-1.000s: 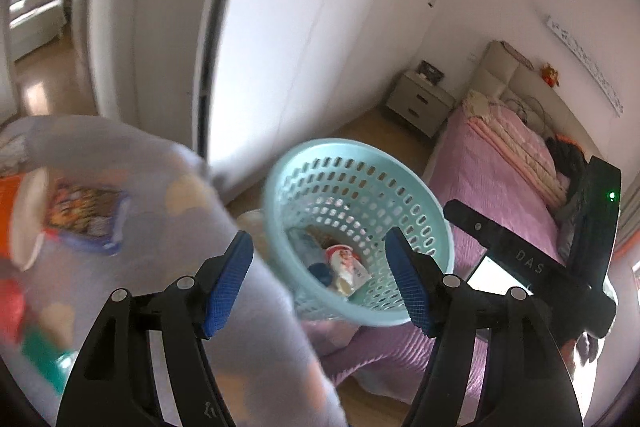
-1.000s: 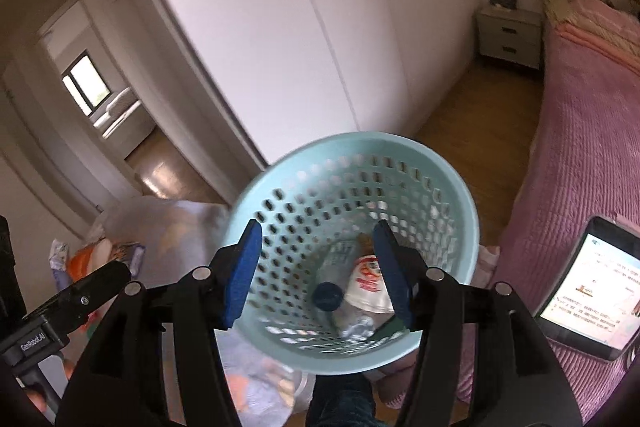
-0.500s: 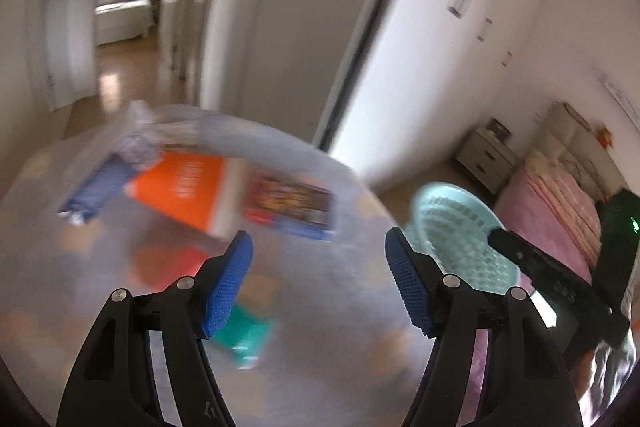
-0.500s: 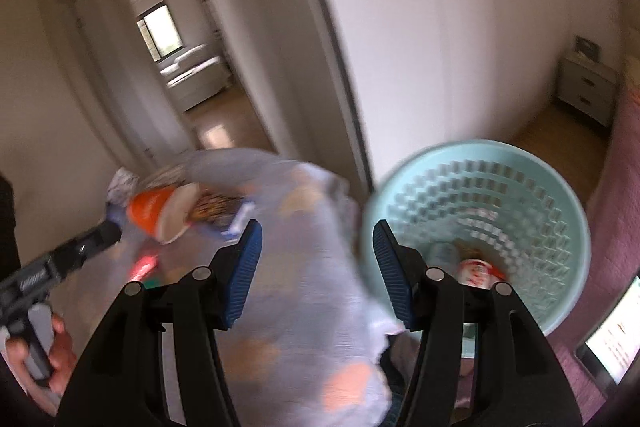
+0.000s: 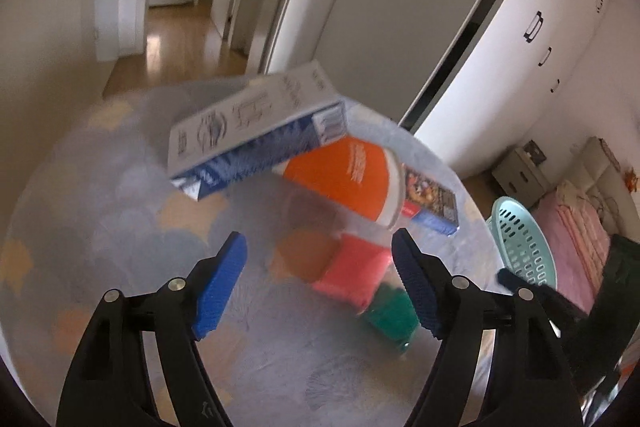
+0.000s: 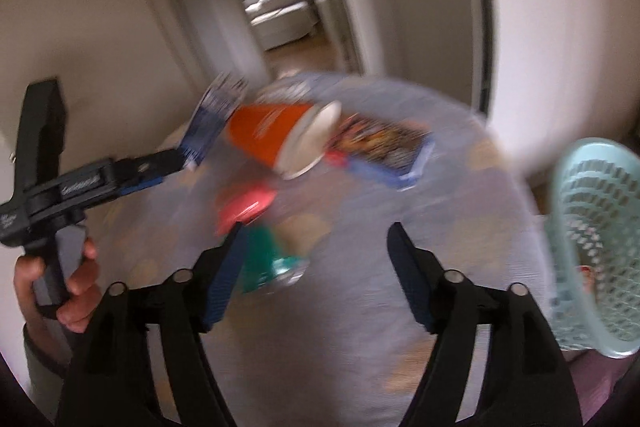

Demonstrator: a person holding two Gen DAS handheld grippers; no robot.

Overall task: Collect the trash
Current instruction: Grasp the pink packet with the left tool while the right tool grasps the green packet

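Trash lies on a round table with a pale blue cloth [image 5: 120, 227]: a blue-and-white carton [image 5: 256, 135], an orange cup with a white lid [image 5: 344, 179] on its side, a colourful snack packet [image 5: 432, 199], a red item [image 5: 352, 275] and a green item [image 5: 390, 315]. My left gripper [image 5: 320, 283] hangs over the red item, jaws opening, gripping nothing. My right gripper [image 6: 316, 275] hovers above the cloth beside the green item [image 6: 268, 259], jaws opening and empty. The teal basket [image 6: 588, 247] stands at the right with trash inside. In the right wrist view my left gripper [image 6: 160, 171] points at the carton [image 6: 212, 123].
A hand [image 6: 76, 283] holds the left gripper's handle at the left. White wardrobe doors [image 5: 500, 47] and a doorway to a hall [image 5: 180, 7] stand behind the table. A bed with a pink cover [image 5: 580, 227] and a nightstand [image 5: 520, 167] are at the far right.
Both views have swung left, from the basket over to the table with the trash. The basket now sits at the right edge. Both pairs of jaws stand wider apart.
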